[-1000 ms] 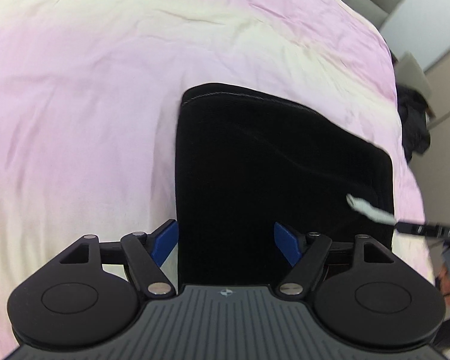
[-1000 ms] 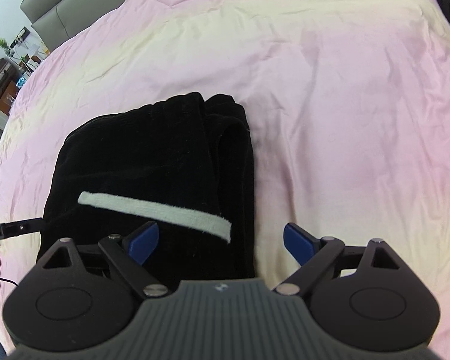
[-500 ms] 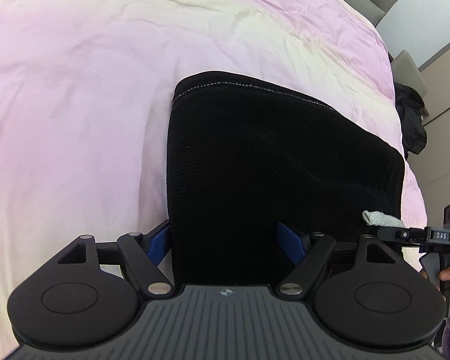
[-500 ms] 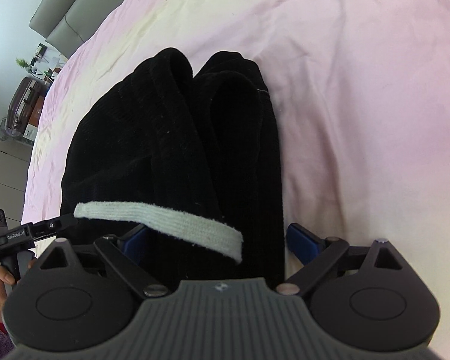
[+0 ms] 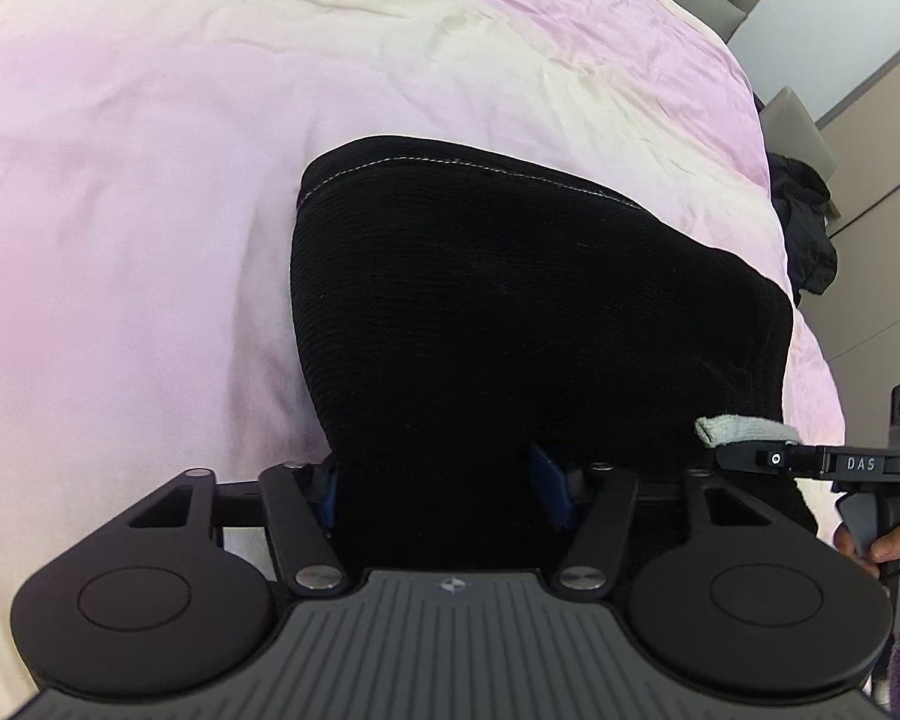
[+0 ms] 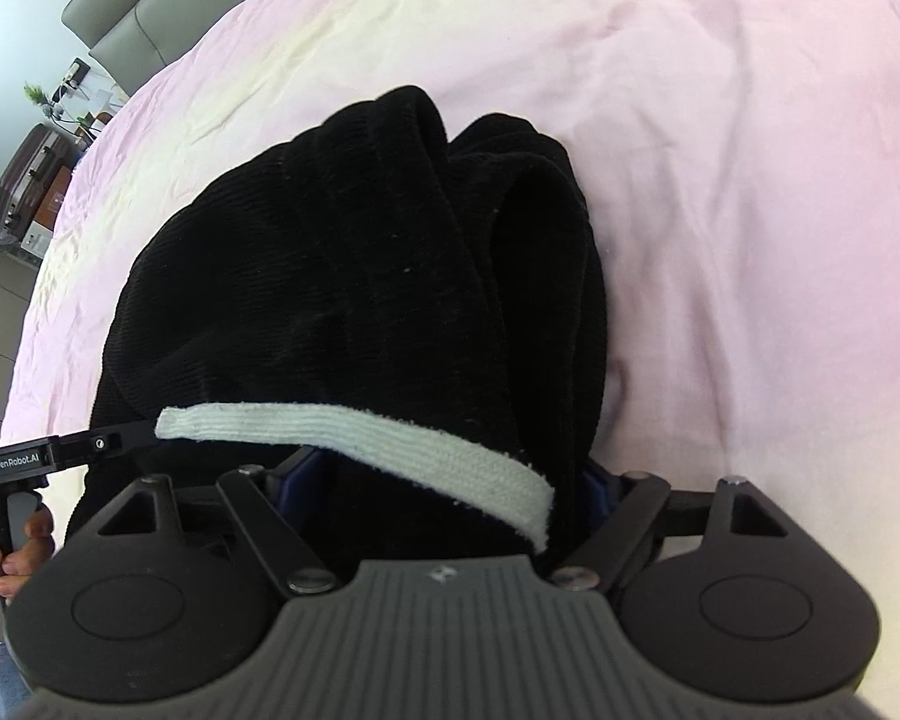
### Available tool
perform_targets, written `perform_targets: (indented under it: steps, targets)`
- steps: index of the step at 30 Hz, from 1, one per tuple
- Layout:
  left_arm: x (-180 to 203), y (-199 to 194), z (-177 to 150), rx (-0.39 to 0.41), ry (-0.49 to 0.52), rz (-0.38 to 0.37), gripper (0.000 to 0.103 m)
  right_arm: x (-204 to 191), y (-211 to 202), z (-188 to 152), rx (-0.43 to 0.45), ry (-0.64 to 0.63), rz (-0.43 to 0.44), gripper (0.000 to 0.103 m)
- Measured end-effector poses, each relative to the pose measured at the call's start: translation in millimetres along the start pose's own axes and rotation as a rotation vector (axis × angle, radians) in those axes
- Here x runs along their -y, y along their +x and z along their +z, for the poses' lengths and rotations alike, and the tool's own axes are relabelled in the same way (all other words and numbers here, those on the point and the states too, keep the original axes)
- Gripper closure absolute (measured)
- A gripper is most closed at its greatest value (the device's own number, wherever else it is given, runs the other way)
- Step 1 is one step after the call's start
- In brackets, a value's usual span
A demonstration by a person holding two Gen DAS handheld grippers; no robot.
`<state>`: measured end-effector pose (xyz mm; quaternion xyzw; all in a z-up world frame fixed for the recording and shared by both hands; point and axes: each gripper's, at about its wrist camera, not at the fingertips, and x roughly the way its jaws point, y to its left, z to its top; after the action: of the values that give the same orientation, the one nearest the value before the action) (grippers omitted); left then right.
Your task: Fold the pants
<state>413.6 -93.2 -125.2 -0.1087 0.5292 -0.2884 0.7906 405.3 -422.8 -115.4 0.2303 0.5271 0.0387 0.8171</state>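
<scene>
The black ribbed pants [image 5: 510,312] lie folded into a thick stack on the pink and cream bed cover [image 5: 150,210]. My left gripper [image 5: 444,489] is open, with the near edge of the stack between its blue pads. My right gripper [image 6: 444,480] is open too, with the other end of the pants [image 6: 354,276] between its pads. A white drawstring [image 6: 390,438] lies across the fabric in front of the right gripper; its end shows in the left wrist view [image 5: 744,429]. Each gripper's tip shows at the edge of the other's view.
A grey headboard [image 6: 144,6] stands beyond the bed. A suitcase [image 6: 30,168] and small items stand on the floor at the left. A dark garment [image 5: 807,222] lies past the bed's right edge. The cover spreads wide around the pants.
Both grippers have moved forward onto the stack, so the fabric now sits between their pads. The pants' ends have bunched and risen toward the cameras.
</scene>
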Motion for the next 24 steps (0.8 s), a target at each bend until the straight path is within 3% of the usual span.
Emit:
perform_targets:
  steps: [9, 15, 24]
  targets:
    - [18, -42, -2, 0.033, 0.037, 0.025, 0.068, -41, -46, 1, 0.050, -0.064, -0.054, 0.050]
    - [35, -96, -17, 0.025, 0.110, 0.036, 0.071, -76, -86, -19, 0.041, -0.108, -0.045, 0.053]
    - [30, -209, -42, 0.055, 0.205, 0.098, 0.071, -156, -141, -83, 0.080, -0.111, 0.050, 0.054]
